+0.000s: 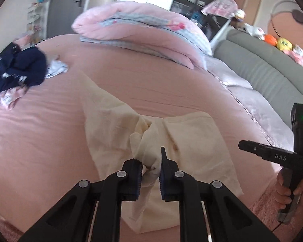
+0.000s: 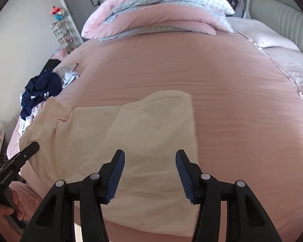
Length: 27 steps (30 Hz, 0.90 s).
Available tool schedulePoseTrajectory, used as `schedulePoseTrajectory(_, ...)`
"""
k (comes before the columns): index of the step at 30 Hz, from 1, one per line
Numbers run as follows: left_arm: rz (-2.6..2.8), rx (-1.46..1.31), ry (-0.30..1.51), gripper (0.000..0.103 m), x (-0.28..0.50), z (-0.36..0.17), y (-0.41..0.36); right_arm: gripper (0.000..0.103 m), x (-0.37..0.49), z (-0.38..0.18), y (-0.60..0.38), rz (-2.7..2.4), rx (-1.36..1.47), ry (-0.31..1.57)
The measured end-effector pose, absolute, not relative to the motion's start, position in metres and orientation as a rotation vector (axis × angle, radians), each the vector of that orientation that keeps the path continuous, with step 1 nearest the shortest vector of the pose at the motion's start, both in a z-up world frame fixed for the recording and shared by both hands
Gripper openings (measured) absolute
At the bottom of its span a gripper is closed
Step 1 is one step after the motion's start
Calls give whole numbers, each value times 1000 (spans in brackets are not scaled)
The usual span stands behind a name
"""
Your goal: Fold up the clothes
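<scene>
A wide bed covered with a smooth pink sheet [image 2: 222, 84] fills both views. A pale cream cotton garment [image 2: 131, 141] lies near the bed's front edge, mostly flat, with part of it drawn up into a bunched ridge.

The left gripper [image 1: 150, 173], black with blue ribbed pads, is pressed together on that bunch: a twisted fold of the cream fabric sits squeezed between its two pads, and more cloth hangs beneath them.

The right gripper [image 2: 150, 174] has its jaws spread apart, hovering over the flat right-hand part of the garment, near its right edge. Nothing lies between its pads, and whether they touch the cloth below cannot be told. In the left wrist view this same tool appears at the far right, gripped by a hand [image 1: 286, 193].

A heap of dark navy clothing with white lettering [image 1: 18, 70] sits by the bed's left edge, well apart from the cream garment, with a crumpled white item [image 1: 56, 68] just beside it. A folded pink quilt with a blue checked lining [image 2: 157, 14] rests across the far end of the bed. A grey padded headboard [image 1: 258, 68] runs along the right side, with soft toys [image 1: 280, 42] lined up on top of it.
</scene>
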State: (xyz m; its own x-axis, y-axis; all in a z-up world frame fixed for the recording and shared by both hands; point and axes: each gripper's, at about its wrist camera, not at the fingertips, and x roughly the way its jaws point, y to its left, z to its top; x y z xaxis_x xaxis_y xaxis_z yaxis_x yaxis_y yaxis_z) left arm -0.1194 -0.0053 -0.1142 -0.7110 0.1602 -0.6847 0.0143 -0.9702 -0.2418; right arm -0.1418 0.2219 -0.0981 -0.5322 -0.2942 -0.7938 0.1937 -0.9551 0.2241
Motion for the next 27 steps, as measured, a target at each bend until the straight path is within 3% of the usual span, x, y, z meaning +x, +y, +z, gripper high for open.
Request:
schedulePoseTrajectory(11,2487,-1246,8,11,-149,-150,157,52,-149,-104,274,-2474,1303,-281)
schedulePoseTrajectory(14,2433,-1350,-45,13,-158,-182,161,52,-164,-111,258,-2383,1281,-287)
schedulePoseTrajectory(16,2386,-1338,-101,27,-155,-173,157,52,-176,-121,242,-2302,1319,-257)
schedulePoseTrajectory(17,2318,-1354,-114,52,-152,-170,158,52,-181,-129,233,-2275,1339,-215)
schedulePoseTrajectory(18,2260,-1352,-117,64,-147,-167,159,52,-185,-138,225,-2264,1385,-144)
schedulePoseTrajectory(21,2284,-1279,-97,64,-121,-153,144,50,-185,-156,215,-2295,1454,-2)
schedulePoseTrajectory(23,2360,-1243,-119,64,-106,-145,124,50,-180,-150,224,-2295,1441,-80)
schedulePoseTrajectory(27,2430,-1318,-340,64,-98,-151,75,50,-168,-141,230,-2164,1366,-263)
